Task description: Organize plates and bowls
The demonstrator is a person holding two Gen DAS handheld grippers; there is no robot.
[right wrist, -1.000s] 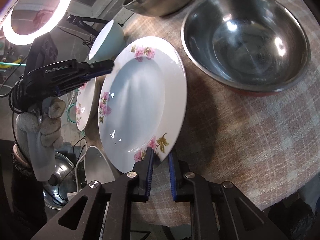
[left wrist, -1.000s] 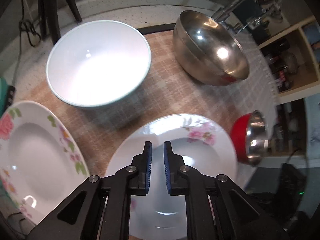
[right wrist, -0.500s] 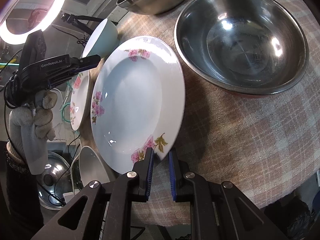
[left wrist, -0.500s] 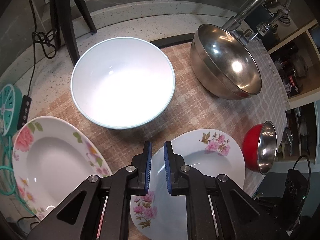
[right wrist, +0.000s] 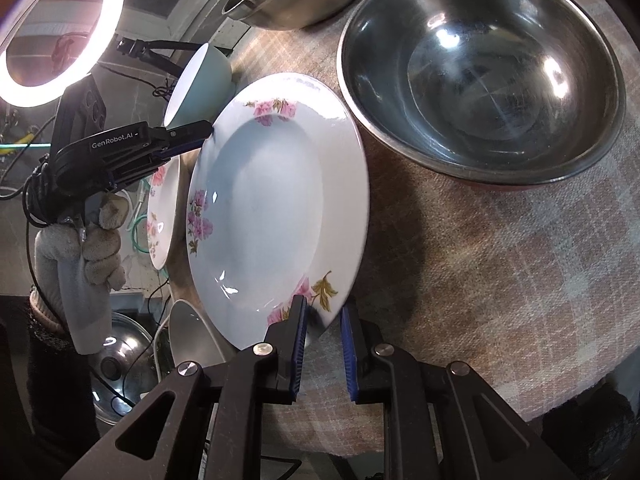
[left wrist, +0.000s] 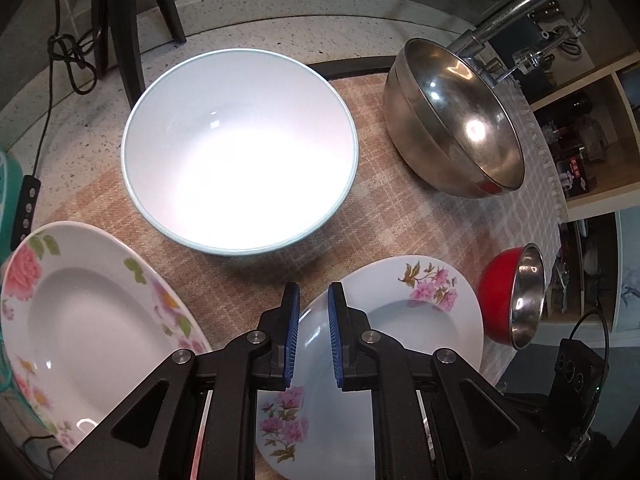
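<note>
A floral plate [right wrist: 276, 208] is lifted and tilted above the checked cloth; my right gripper [right wrist: 322, 330] is shut on its near rim. It also shows in the left wrist view [left wrist: 400, 344]. My left gripper [left wrist: 313, 328] hovers at the plate's other edge with a narrow gap between its pads, holding nothing; it shows in the right wrist view [right wrist: 200, 130]. A second floral plate [left wrist: 80, 320] lies at the left. A white bowl [left wrist: 240, 148] stands ahead of the left gripper.
A steel bowl [left wrist: 460, 120] stands at the back right by a tap [left wrist: 520, 12]. A red-sided steel bowl [right wrist: 480, 72] stands beside the held plate. A ring light [right wrist: 60, 28], tripod legs and cables [left wrist: 68, 56] stand at the left.
The right gripper has lifted and tilted the plate while moving it left. The left gripper has pulled back from over the plate to its edge.
</note>
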